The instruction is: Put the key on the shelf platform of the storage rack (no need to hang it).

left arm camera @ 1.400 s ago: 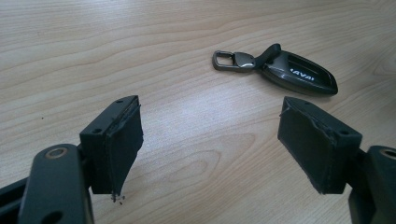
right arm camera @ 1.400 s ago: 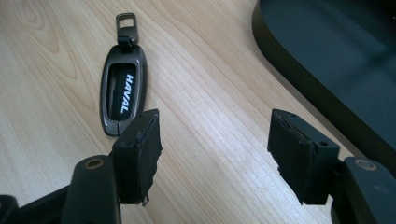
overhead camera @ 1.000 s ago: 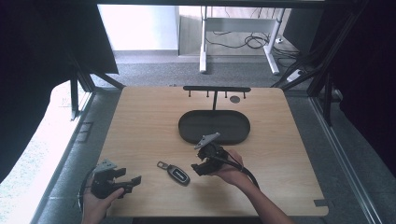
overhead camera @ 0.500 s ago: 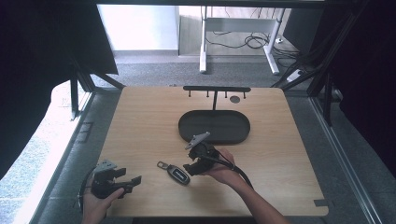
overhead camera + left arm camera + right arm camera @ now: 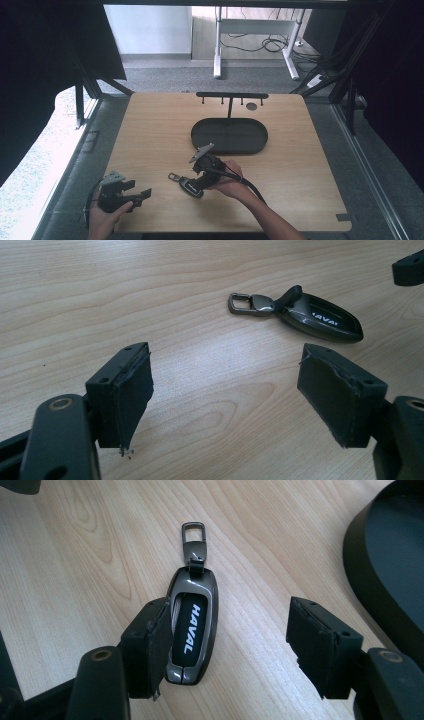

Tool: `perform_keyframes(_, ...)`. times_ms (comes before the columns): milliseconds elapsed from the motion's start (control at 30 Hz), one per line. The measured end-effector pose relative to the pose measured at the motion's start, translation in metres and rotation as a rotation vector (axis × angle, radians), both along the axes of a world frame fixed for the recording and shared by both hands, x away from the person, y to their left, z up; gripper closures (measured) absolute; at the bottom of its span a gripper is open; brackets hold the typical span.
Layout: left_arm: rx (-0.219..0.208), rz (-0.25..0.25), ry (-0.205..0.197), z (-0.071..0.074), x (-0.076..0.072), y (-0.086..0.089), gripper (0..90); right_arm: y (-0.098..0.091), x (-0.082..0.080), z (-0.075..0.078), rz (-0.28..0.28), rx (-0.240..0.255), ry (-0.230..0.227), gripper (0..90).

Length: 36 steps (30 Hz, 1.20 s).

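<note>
A dark grey car key fob (image 5: 189,186) with a metal clip lies flat on the wooden table, near the front middle. My right gripper (image 5: 194,179) hangs over it, open. In the right gripper view the fob (image 5: 192,625) lies between the jaws, right up against the left pad (image 5: 159,640), while the right pad stands well clear of it. My left gripper (image 5: 142,190) sits at the table's front left corner, open with nothing between its jaws. In the left gripper view the fob (image 5: 320,317) lies ahead of that gripper (image 5: 225,362), on bare wood.
A black oval tray (image 5: 200,131) sits behind the fob at mid table, and its rim (image 5: 360,560) shows at the right of the right gripper view. A black rack with hooks (image 5: 231,95) stands at the far edge. A jaw of the right gripper (image 5: 407,267) shows beyond the fob.
My right gripper has moved left and slightly down, from beside the tray to over the key fob. The fob and my left gripper have stayed where they were.
</note>
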<state>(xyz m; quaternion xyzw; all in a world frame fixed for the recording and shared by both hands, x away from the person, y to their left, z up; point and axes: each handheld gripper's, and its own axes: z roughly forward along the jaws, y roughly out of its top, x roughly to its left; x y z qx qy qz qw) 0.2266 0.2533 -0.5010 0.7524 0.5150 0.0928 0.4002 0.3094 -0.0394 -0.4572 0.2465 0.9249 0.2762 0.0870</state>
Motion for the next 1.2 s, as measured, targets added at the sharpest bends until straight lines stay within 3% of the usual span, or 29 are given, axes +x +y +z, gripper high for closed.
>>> perform_keyframes(533,-0.003,-0.001,-0.001,0.000,0.000,0.001,22.3,0.025,-0.003,-0.018,0.045,-0.046,0.032,35.1)
perform_keyframes(1200,-0.002,0.000,0.005,-0.002,0.001,0.003,22.3,0.043,0.007,-0.053,0.037,-0.118,0.078,37.2)
